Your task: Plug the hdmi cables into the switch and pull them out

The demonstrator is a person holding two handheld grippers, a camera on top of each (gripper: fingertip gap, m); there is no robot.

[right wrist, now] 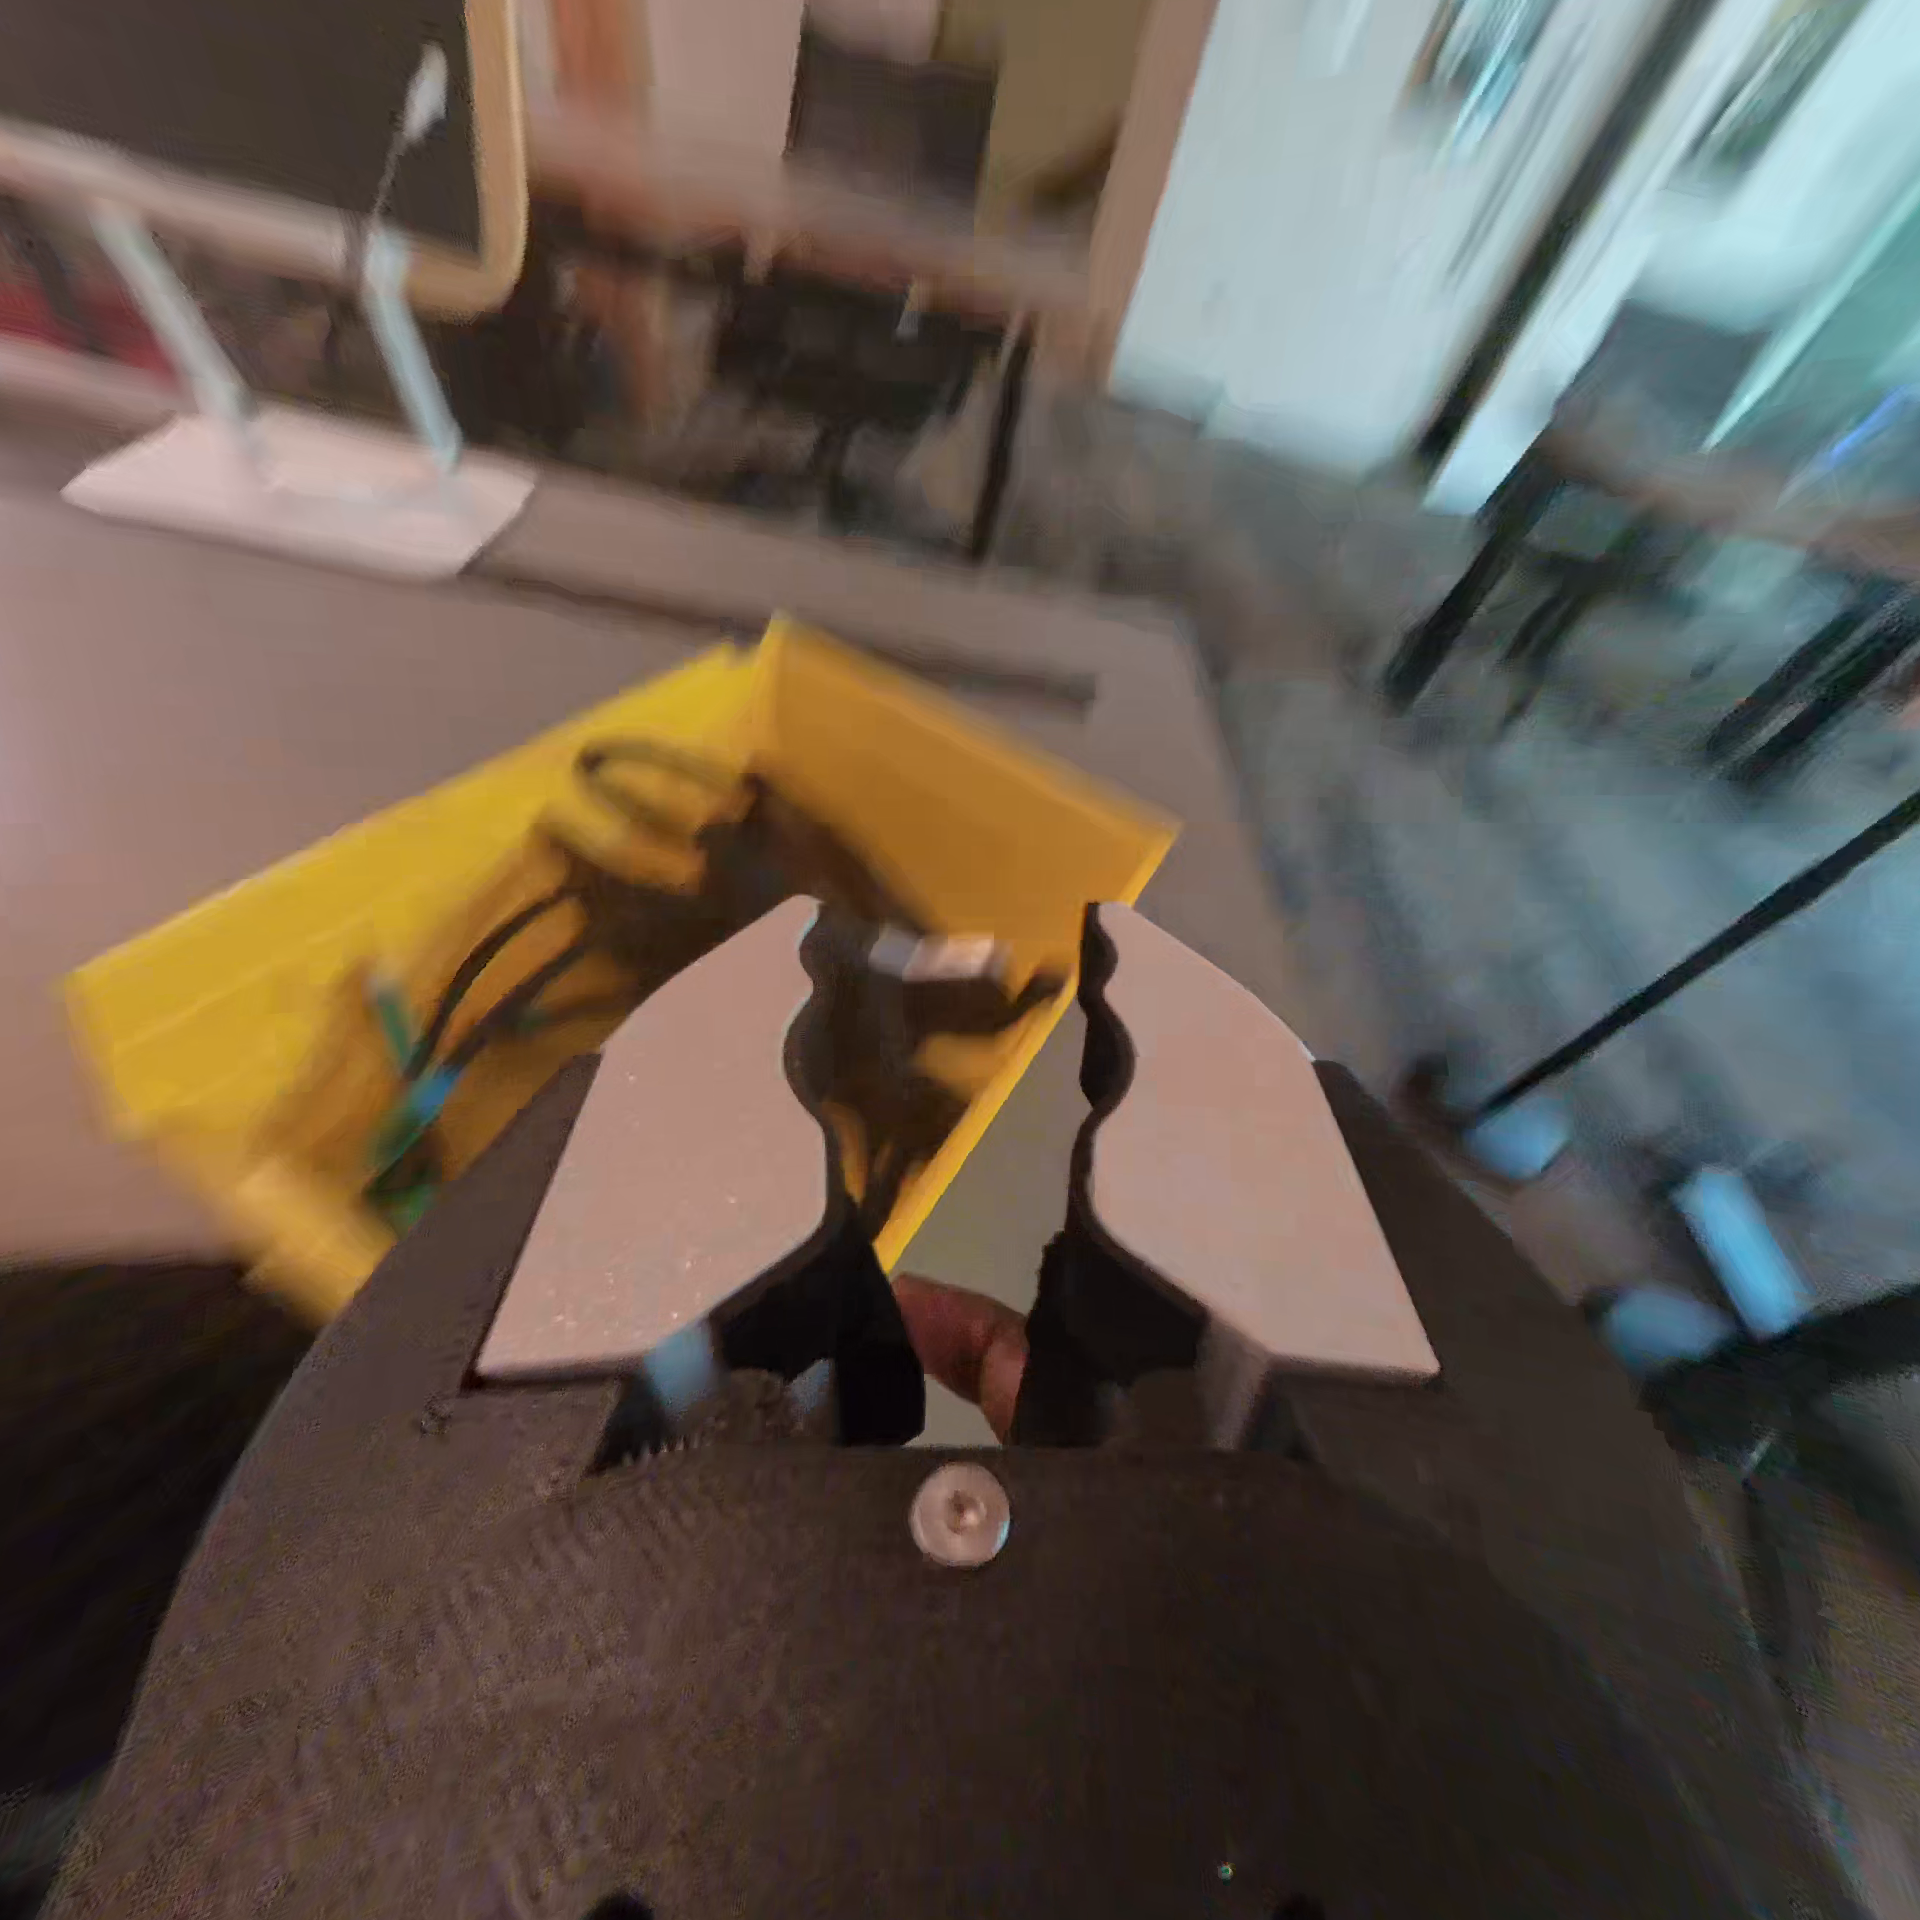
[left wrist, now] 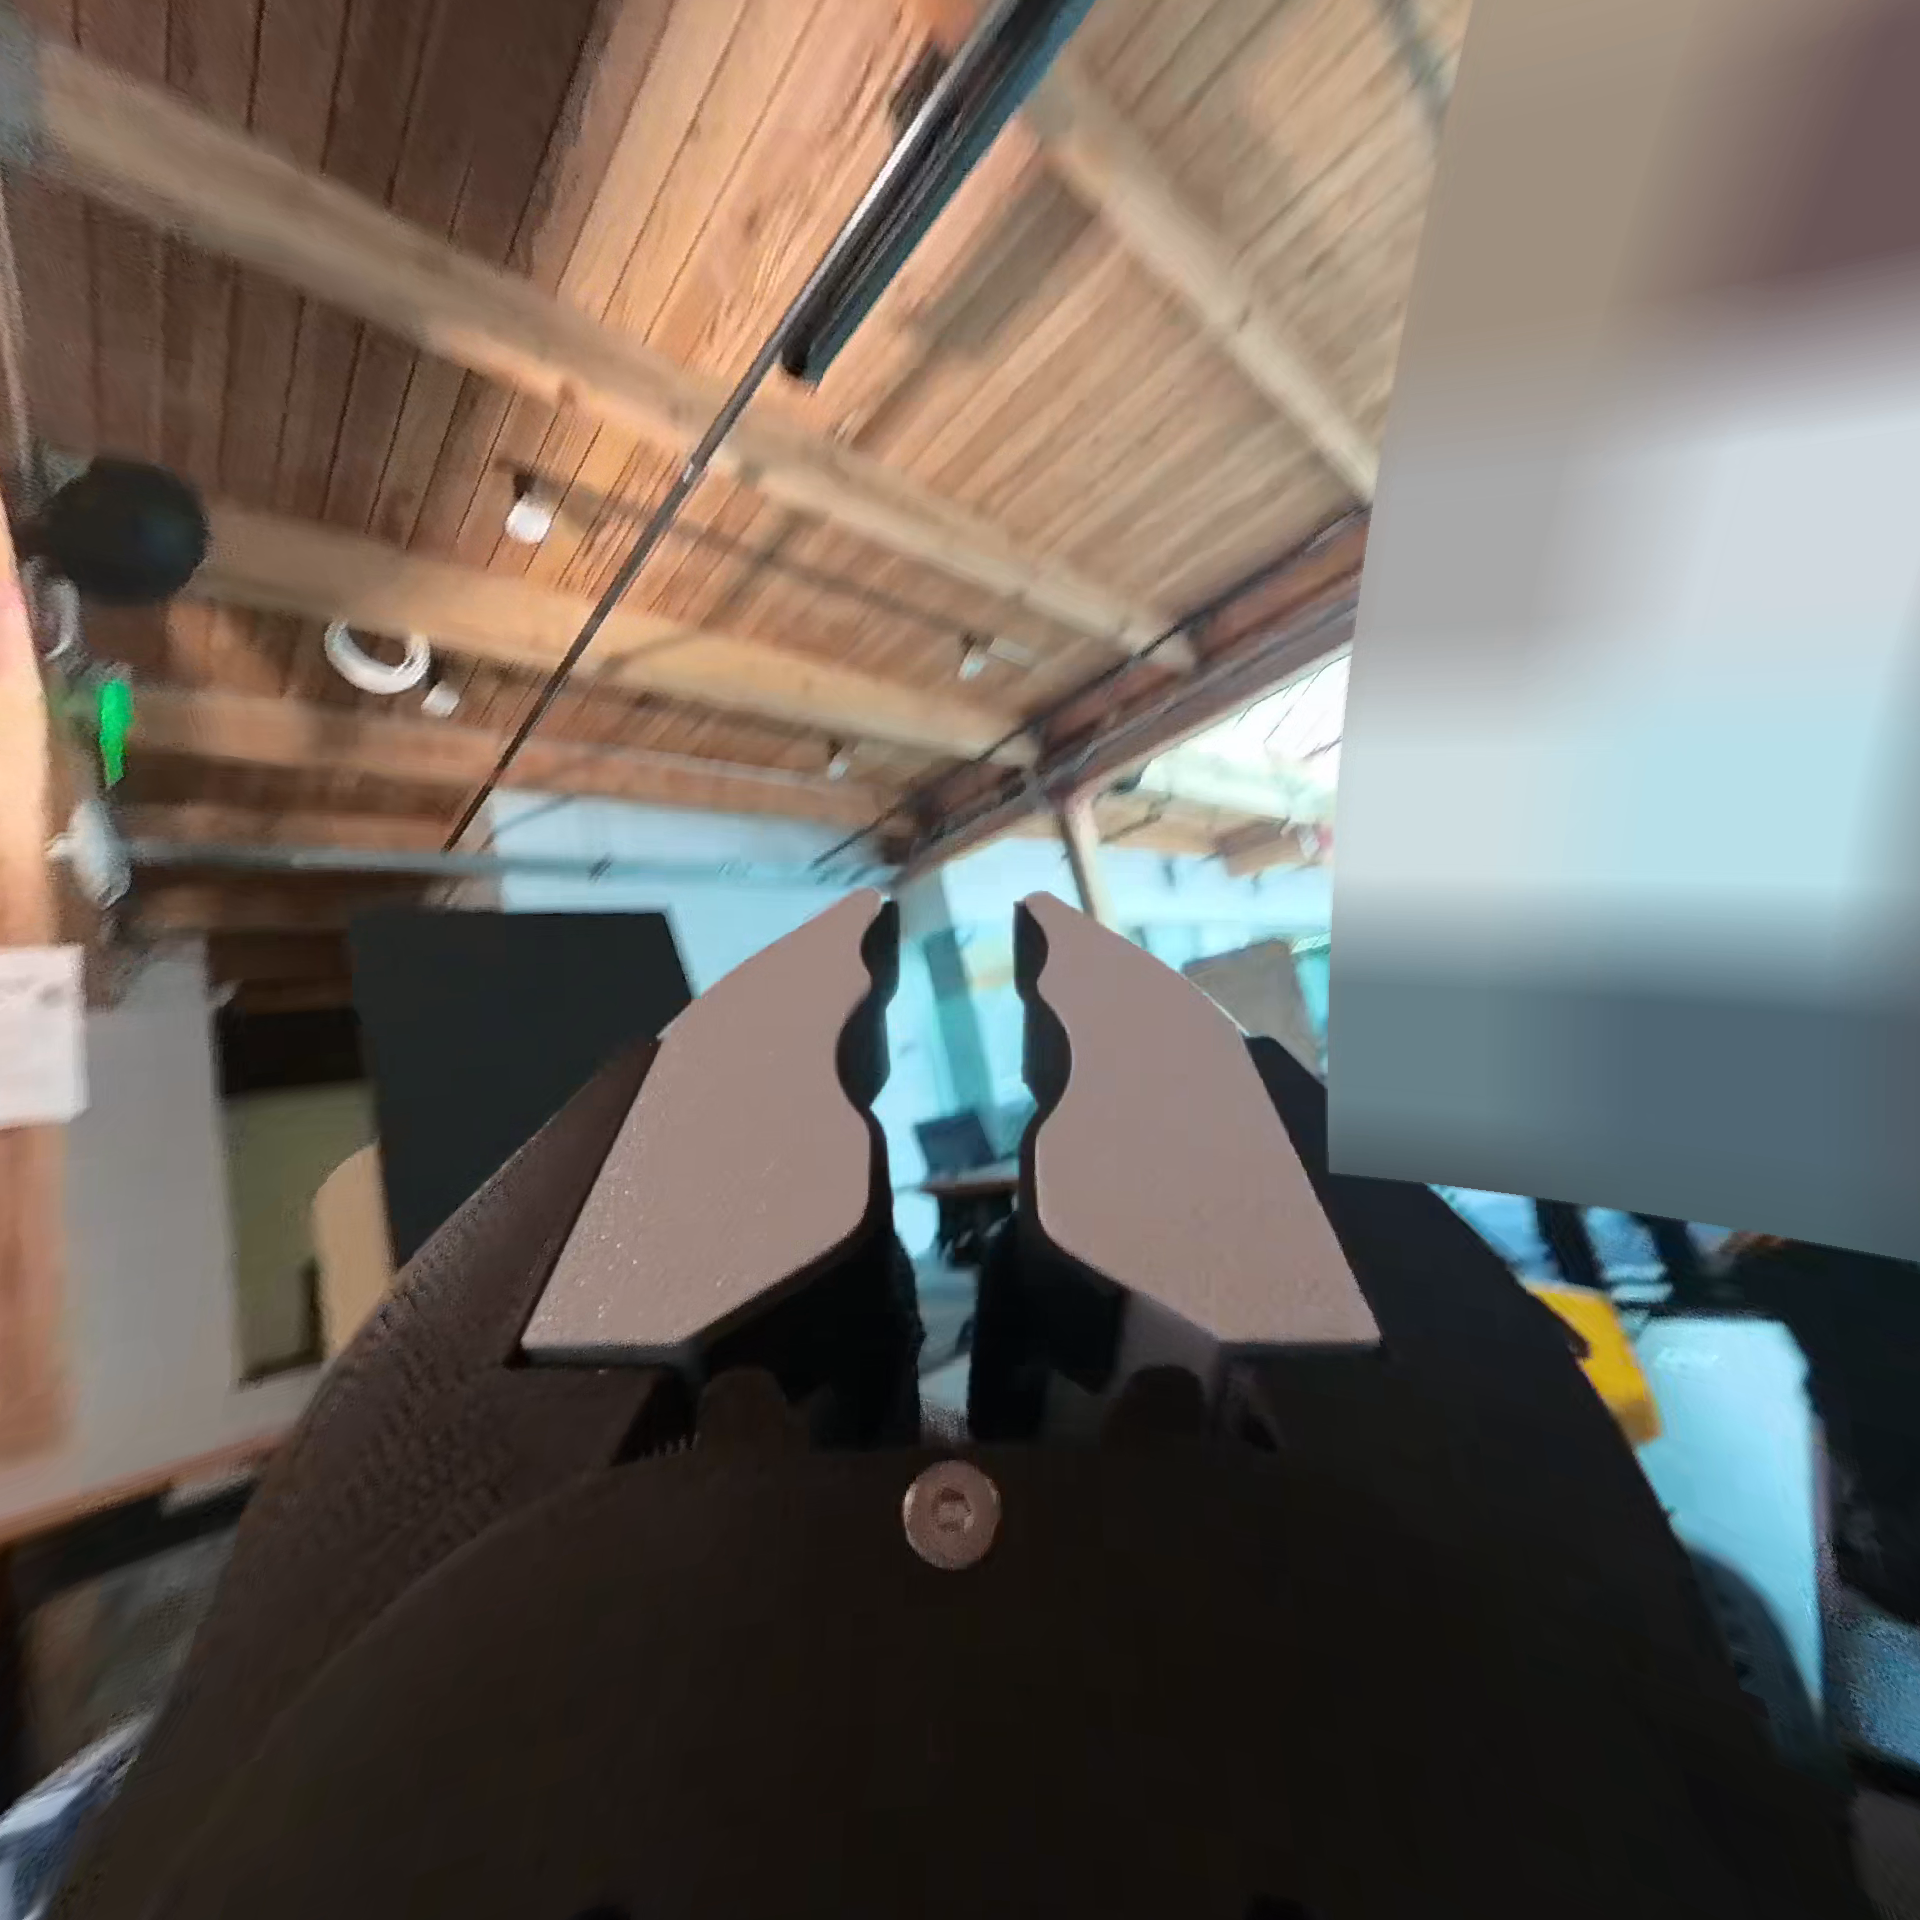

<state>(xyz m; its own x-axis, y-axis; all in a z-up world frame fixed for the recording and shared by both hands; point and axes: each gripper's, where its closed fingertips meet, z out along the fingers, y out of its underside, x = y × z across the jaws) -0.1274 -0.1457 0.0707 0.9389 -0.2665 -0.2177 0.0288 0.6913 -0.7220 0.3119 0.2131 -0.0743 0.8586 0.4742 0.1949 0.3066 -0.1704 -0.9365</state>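
My left gripper (left wrist: 954,914) points up toward the wooden ceiling; its jaws stand a little apart with nothing between them. My right gripper (right wrist: 951,920) is open and empty above a yellow bin (right wrist: 914,769) on the grey table. Dark cables (right wrist: 665,904) lie tangled in the bin, with a small silver and black box (right wrist: 940,956), blurred, among them just beyond my fingertips. The picture is motion-blurred, so I cannot make out plugs or ports.
A white stand base (right wrist: 301,488) sits on the table at the back left. The table edge (right wrist: 1216,727) runs right of the bin, with floor and black table legs (right wrist: 1496,561) beyond. A black monitor back (left wrist: 509,1060) stands ahead of the left gripper.
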